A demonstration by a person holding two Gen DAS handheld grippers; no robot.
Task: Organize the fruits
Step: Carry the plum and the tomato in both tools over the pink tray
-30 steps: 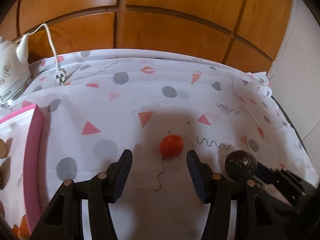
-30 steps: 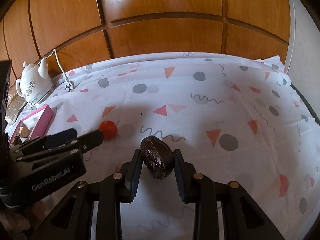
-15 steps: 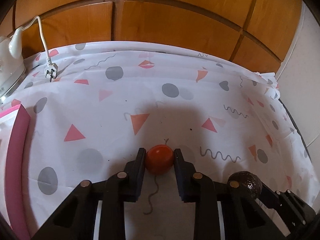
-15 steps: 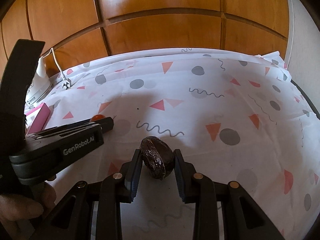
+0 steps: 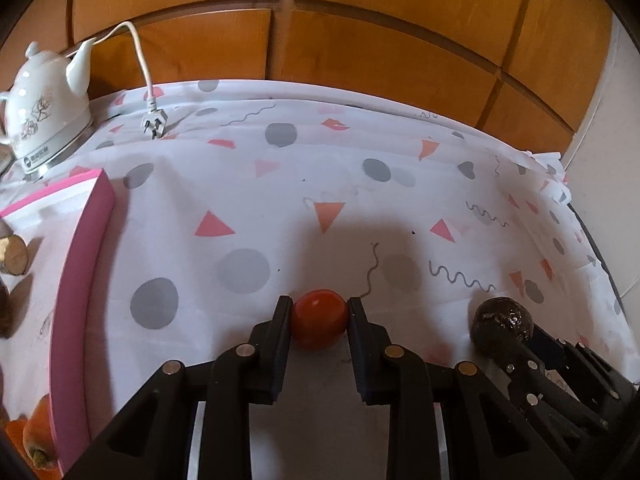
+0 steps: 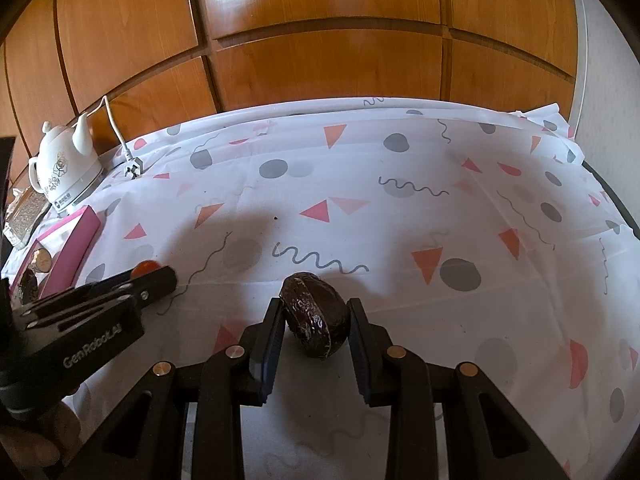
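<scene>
My left gripper (image 5: 319, 312) is shut on a small red tomato (image 5: 319, 319) and holds it just above the patterned tablecloth. It also shows at the left in the right wrist view (image 6: 154, 276). My right gripper (image 6: 316, 320) is shut on a dark brown avocado (image 6: 315, 320), which also shows at the right in the left wrist view (image 5: 502, 320). A pink-rimmed tray (image 5: 86, 276) at the left holds a carrot (image 5: 36, 436) and other pieces.
A white kettle (image 5: 42, 120) with cord and plug (image 5: 154, 126) stands at the back left. Wooden panels run behind the table. The tablecloth (image 6: 400, 208) spreads to the right, ending near a white wall.
My left gripper has closed on the tomato, lifted it and turned left, so the tray and kettle come into view. The right gripper still holds the avocado.
</scene>
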